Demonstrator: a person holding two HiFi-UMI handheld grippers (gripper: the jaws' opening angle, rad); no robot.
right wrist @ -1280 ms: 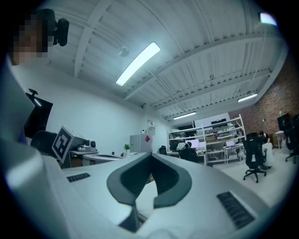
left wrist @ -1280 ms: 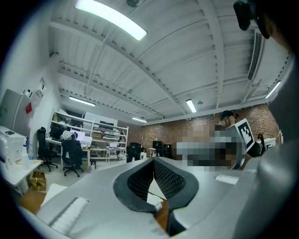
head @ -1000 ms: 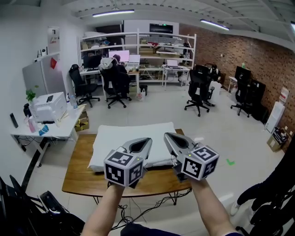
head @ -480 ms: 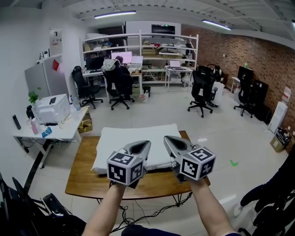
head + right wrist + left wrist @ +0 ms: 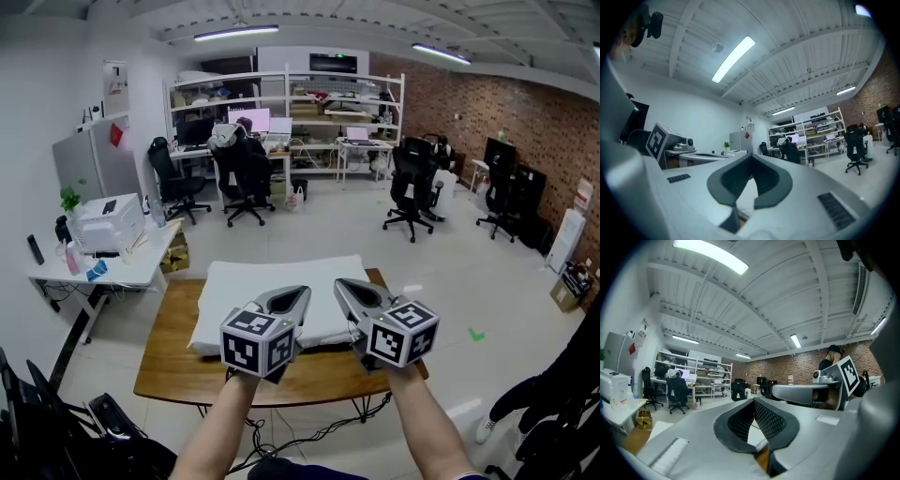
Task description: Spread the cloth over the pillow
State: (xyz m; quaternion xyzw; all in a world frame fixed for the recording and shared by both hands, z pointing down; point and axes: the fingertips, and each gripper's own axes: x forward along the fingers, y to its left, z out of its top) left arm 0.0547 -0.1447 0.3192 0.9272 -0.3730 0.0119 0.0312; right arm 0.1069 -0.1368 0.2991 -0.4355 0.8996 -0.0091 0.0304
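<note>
A wooden table [image 5: 178,361] stands right in front of the person, with bare wood along its near edge and at its left end. A white pillow [image 5: 253,286] lies flat on it, set toward the far edge and filling most of the middle. A thin dark strip shows beneath the pillow's near side. Whether a cloth already lies on the pillow cannot be made out, as the top is all one white surface.

Both tools are held level over the near half of the table, side by side, tips pointing at the pillow. The left gripper [image 5: 298,293] has its jaws closed tip to tip with nothing between them. The right gripper [image 5: 343,286] is closed and empty too. Neither touches the pillow or the wood.

Pale floor [image 5: 450,272] lies open to the right of the table and beyond it. A white desk [image 5: 122,267] carrying a printer [image 5: 108,220] stands close to the table's left corner. Farther back are black office chairs [image 5: 244,178], then white shelves [image 5: 291,103]. A brick wall [image 5: 506,112] runs down the right side.
</note>
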